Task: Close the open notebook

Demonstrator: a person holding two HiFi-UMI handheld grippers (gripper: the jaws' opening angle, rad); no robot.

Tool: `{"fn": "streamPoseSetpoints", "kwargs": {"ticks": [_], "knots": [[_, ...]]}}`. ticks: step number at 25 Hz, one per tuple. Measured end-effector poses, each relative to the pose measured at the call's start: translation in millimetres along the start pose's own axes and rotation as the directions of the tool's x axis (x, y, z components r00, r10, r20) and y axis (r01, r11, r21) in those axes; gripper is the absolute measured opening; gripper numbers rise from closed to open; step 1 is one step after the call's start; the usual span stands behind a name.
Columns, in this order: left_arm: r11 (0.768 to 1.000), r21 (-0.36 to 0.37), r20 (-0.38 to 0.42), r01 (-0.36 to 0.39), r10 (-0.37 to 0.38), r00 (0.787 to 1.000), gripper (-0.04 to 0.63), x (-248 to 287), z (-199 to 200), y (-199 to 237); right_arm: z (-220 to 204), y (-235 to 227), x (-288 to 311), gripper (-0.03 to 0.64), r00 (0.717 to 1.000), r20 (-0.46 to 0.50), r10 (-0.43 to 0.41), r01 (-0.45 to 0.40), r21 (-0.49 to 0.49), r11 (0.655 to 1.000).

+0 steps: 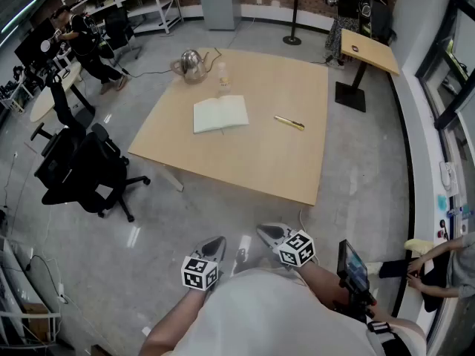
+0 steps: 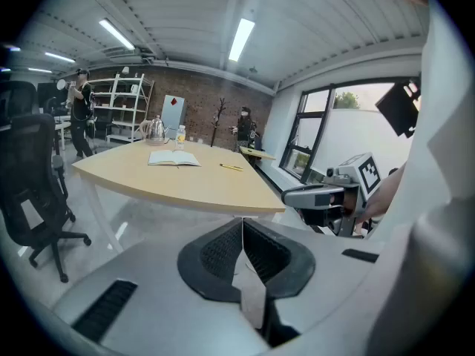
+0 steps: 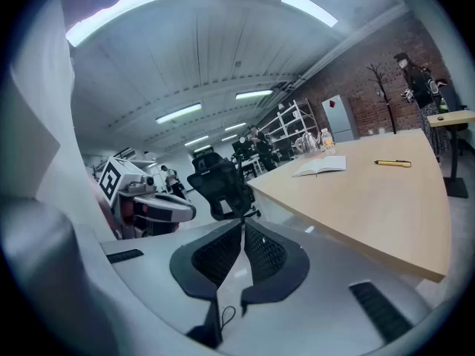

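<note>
An open notebook (image 1: pixel 220 114) with white pages lies flat on the wooden table (image 1: pixel 245 154), toward its far side; it also shows small in the left gripper view as the notebook (image 2: pixel 174 159) and in the right gripper view as the notebook (image 3: pixel 322 166). My left gripper (image 1: pixel 219 242) and right gripper (image 1: pixel 265 231) are held close to my body, well short of the table's near edge. Both are shut with nothing between their jaws. In its own view the left gripper (image 2: pixel 243 222) has its pads together; so does the right gripper (image 3: pixel 243 225).
A yellow pen (image 1: pixel 289 123) lies right of the notebook. A glass kettle (image 1: pixel 192 65) and a small bottle (image 1: pixel 222 75) stand at the table's far end. A black office chair (image 1: pixel 87 170) sits left of the table. People stand at the room's back and right.
</note>
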State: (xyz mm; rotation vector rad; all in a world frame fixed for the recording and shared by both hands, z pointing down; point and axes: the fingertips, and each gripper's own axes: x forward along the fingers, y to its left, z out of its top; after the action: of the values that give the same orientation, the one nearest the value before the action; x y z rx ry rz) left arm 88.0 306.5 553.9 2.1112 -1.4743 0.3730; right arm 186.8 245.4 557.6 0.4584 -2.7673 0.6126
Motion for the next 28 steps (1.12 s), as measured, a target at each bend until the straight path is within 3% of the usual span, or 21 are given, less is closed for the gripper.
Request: {"fn": "streamPoseSetpoints", "kwargs": {"ticks": [9,16,28], "knots": [[0.999,-0.013,0.001,-0.039,0.039,0.999,0.012,26.0,14.1,1.2,8.5,-45.1,0.7,0.025,0.999,-0.038,0.006,-0.006,0.001,1.000],[0.998,-0.014,-0.006,-0.063,0.063,0.998,0.011,35.6,25.9,35.2,19.3,-63.6,23.8,0.025,0.999,-0.038,-0.008,0.008,0.015,1.000],[0.991,0.063,-0.019,0.119,-0.118,0.993,0.011,70.7,63.5,107.3,59.0,-86.7,83.3,0.025,0.983,-0.021,-0.181,0.182,0.044,0.982]]}}
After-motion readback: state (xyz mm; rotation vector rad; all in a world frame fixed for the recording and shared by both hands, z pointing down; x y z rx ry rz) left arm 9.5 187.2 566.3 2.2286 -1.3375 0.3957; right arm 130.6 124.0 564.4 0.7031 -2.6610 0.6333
